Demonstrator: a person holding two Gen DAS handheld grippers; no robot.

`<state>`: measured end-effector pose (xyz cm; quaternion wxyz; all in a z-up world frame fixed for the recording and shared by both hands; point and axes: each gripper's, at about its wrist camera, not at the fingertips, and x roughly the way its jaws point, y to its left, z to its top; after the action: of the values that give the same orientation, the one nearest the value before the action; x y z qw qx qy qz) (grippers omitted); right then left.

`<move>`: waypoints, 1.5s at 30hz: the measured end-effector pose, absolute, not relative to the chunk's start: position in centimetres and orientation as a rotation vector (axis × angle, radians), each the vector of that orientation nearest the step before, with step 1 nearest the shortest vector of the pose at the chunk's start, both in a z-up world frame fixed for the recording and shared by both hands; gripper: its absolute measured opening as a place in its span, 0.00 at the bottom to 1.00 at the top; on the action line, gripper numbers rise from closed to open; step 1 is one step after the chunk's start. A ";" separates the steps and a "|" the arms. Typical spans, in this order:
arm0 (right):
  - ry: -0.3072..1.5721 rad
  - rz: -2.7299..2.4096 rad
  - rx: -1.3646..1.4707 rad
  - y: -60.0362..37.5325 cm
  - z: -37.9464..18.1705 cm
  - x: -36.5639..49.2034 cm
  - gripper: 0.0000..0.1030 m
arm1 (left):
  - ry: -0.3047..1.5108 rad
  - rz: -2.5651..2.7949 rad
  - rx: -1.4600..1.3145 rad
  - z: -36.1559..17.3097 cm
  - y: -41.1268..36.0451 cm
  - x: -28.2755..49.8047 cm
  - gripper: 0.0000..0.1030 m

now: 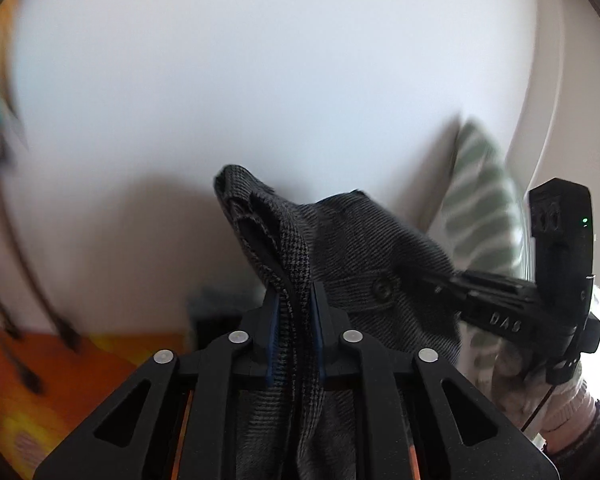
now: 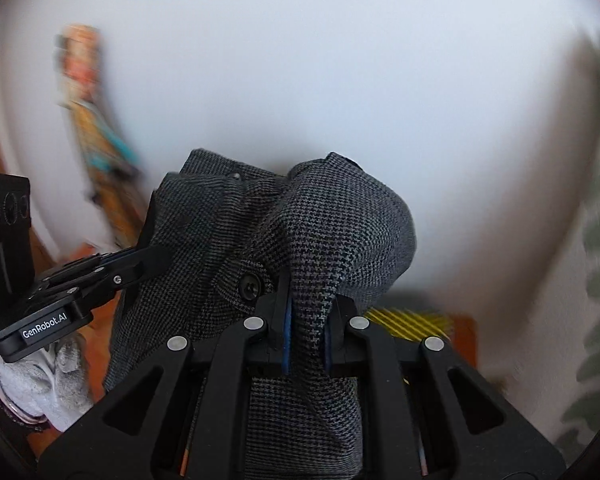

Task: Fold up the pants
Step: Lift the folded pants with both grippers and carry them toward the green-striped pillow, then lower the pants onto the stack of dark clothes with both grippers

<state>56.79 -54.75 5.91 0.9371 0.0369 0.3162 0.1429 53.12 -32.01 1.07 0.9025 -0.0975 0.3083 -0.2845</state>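
Dark grey houndstooth pants (image 1: pixel 352 240) hang in the air, held up by both grippers in front of a white wall. My left gripper (image 1: pixel 296 292) is shut on a bunched edge of the cloth, which sticks up between its blue pads. My right gripper (image 2: pixel 309 300) is shut on another fold of the pants (image 2: pixel 340 224), beside a black button (image 2: pixel 250 285). In the left wrist view the right gripper (image 1: pixel 432 284) comes in from the right and bites the cloth past the button (image 1: pixel 382 289). In the right wrist view the left gripper (image 2: pixel 156 258) comes in from the left. The lower part of the pants is hidden.
A white wall (image 1: pixel 260 80) fills the background. A green-striped cushion (image 1: pixel 480 200) leans at the right, and an orange and yellow floor covering (image 1: pixel 80 360) lies below. A colourful blurred object (image 2: pixel 92 120) stands at the left. A gloved hand (image 2: pixel 52 384) holds the left gripper.
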 end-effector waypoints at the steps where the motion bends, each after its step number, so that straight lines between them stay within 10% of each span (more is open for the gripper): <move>1: 0.672 0.271 0.084 -55.9 4.7 57.2 0.11 | 0.672 -0.590 -0.205 -0.2 -33.0 53.8 0.10; 8: 0.841 0.136 0.136 -60.5 -3.3 60.4 0.23 | 0.693 -0.542 -0.069 -3.6 -36.2 54.5 0.06; 21: 0.783 0.112 0.179 -61.0 -1.8 55.5 0.60 | 0.698 -0.598 -0.068 -2.3 -34.6 53.5 0.07; 27: 0.856 0.131 0.311 -62.9 -6.0 50.9 0.61 | 0.741 -0.665 -0.017 -4.1 -36.5 52.1 0.07; 30: 0.910 0.219 0.409 -62.7 -7.8 50.6 0.32 | 0.788 -0.670 0.011 -5.8 -37.5 52.0 0.07; 32: 0.910 0.263 0.434 -61.8 -7.1 50.1 0.30 | 0.804 -0.659 0.055 -6.7 -38.3 52.0 0.07; 45: 0.851 0.279 0.466 -65.6 -3.7 52.4 0.52 | 0.816 -0.680 0.186 -9.0 -40.0 51.0 0.09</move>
<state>52.40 -65.64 -3.66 0.8754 0.2231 0.4076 0.1336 50.96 -39.99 -8.97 0.8581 0.0886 0.3884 -0.3240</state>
